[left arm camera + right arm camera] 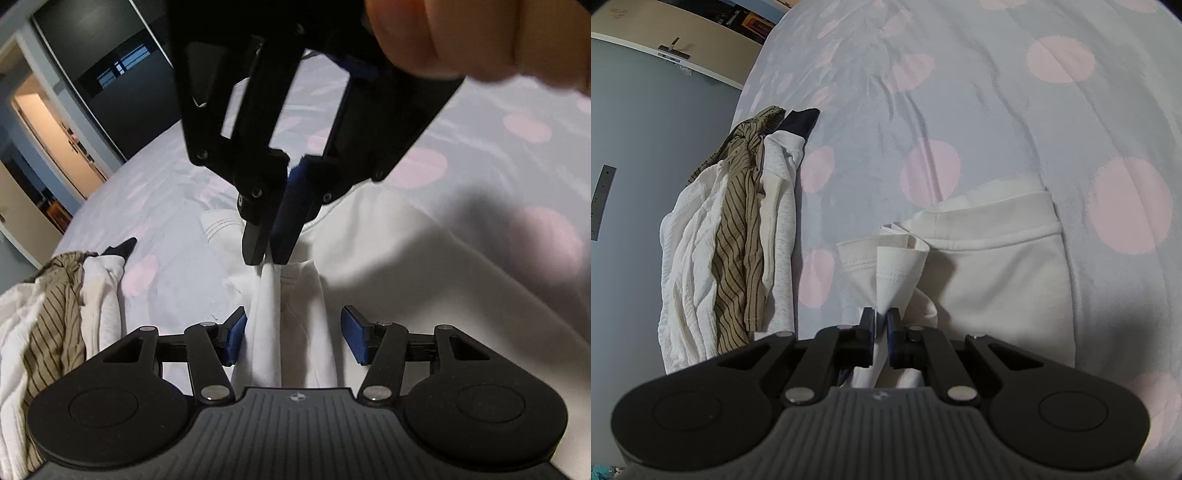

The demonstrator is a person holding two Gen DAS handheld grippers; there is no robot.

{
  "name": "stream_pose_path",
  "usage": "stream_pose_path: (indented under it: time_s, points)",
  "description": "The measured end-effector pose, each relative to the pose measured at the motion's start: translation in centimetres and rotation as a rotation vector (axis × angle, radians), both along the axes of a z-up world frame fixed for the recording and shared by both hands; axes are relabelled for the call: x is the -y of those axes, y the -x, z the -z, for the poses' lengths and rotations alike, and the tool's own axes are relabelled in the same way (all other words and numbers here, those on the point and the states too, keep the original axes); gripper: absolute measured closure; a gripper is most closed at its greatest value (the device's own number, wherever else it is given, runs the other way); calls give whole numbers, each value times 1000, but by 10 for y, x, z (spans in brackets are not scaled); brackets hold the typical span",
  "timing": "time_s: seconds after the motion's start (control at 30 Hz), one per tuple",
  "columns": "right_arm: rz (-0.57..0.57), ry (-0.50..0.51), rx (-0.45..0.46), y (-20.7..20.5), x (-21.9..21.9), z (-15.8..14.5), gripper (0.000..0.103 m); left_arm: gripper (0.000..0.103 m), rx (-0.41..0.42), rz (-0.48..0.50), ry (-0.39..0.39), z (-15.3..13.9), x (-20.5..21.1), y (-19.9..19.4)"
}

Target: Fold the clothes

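Observation:
A white garment [388,258] lies partly folded on the bed, seen too in the right wrist view [997,266]. My right gripper [881,325] is shut on a bunched fold of it near a stitched hem. In the left wrist view the right gripper [269,260] points down from above and lifts a strip of that fabric. This strip runs down between the blue pads [236,332] of my left gripper [295,336]. Its jaws stand apart on either side of the cloth without pressing it. A person's hand [461,37] grips the right tool at the top.
A pile of clothes [55,314], white, brown-striped and dark, lies at the bed's left edge [731,240]. The grey sheet with pink dots [960,92] covers the bed. Beyond are a dark sliding door [110,74], a lit doorway [55,140] and grey floor [646,129].

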State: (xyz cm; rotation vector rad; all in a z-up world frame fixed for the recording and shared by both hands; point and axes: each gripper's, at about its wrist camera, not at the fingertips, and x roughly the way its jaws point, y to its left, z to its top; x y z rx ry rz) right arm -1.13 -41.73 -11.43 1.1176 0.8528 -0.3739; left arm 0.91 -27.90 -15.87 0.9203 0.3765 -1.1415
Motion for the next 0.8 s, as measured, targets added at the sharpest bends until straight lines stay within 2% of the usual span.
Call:
stream_pose_path:
  time_s: [0.07, 0.13, 0.2, 0.27, 0.43, 0.5, 0.6, 0.8]
  points:
    - [4, 4, -4, 3, 1, -1, 93, 60, 30, 5, -7, 2, 1, 3]
    - [7, 9, -6, 7, 3, -2, 91, 73, 48, -9, -8, 2, 2, 2]
    - [13, 21, -7, 12, 5, -5, 90, 79, 19, -37, 0, -2, 2, -5]
    - [20, 38, -8, 16, 7, -7, 89, 81, -16, -63, 11, -6, 2, -14]
    - [48, 98, -33, 28, 17, -10, 77, 80, -115, -137, 38, -18, -6, -37]
    - [62, 135, -57, 33, 21, -9, 75, 76, -178, -173, 59, -24, -11, -51]
    - [84, 171, -103, 40, 30, -4, 74, 60, -299, -245, 92, -29, -20, -75]
    - [107, 131, -155, 52, 44, 12, 74, 53, -692, -385, 145, -21, -45, -139]
